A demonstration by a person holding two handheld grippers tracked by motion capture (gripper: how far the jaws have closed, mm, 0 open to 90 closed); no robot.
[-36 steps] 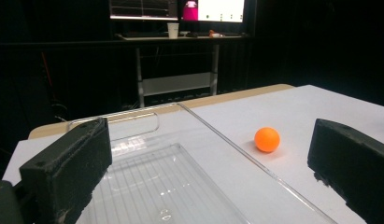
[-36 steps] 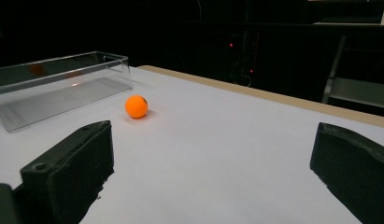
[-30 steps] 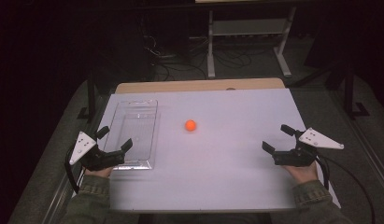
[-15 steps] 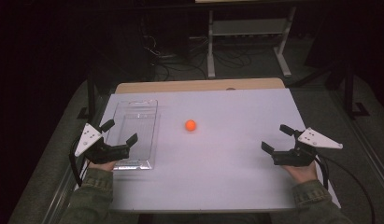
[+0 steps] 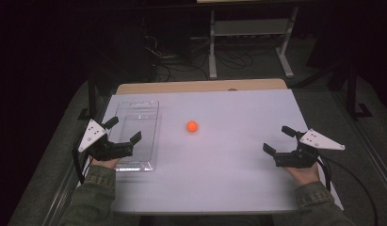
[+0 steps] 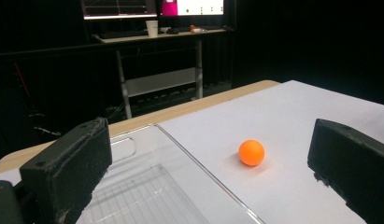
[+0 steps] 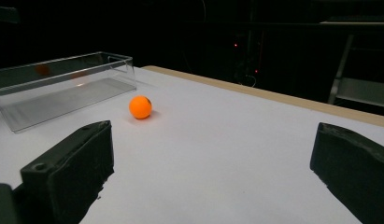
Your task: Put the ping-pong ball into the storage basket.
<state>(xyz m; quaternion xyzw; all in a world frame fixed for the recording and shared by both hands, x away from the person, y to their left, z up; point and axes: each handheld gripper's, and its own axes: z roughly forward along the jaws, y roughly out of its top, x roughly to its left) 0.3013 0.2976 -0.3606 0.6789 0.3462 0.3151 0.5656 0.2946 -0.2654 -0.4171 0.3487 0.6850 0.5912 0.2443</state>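
**Inspector:** Start nearest the person. How did the two grippers stand?

**Assistant:** The left gripper (image 5: 121, 137) was held over the near end of the clear plastic tray (image 5: 149, 110), at the left of the desk (image 5: 238, 188). Its jaws were spread wide with nothing between them. The right gripper (image 5: 279, 141) hovered near the desk's right edge, jaws likewise released and holding nothing. The two grippers were well apart.

**Inspector:** And the tray itself?

**Assistant:** It lay lengthwise along the left side of the white desk surface. In the left gripper view its ribbed floor (image 6: 147, 186) showed bare, directly below that gripper's left jaw.

**Inspector:** Where was the ball?

**Assistant:** The orange ball (image 5: 192, 126) rested on the desk, outside the tray and just to the right of its long wall, touched by neither gripper. In the left gripper view the ball (image 6: 251, 152) sat between the two jaws but farther off; in the right gripper view the ball (image 7: 140, 107) lay beyond the left jaw, near the corner of the tray (image 7: 63, 88).

**Inspector:** Beyond the desk?

**Assistant:** A metal-framed stand (image 5: 250, 28) stood on the dark floor, with cables (image 5: 177, 52) beside it.
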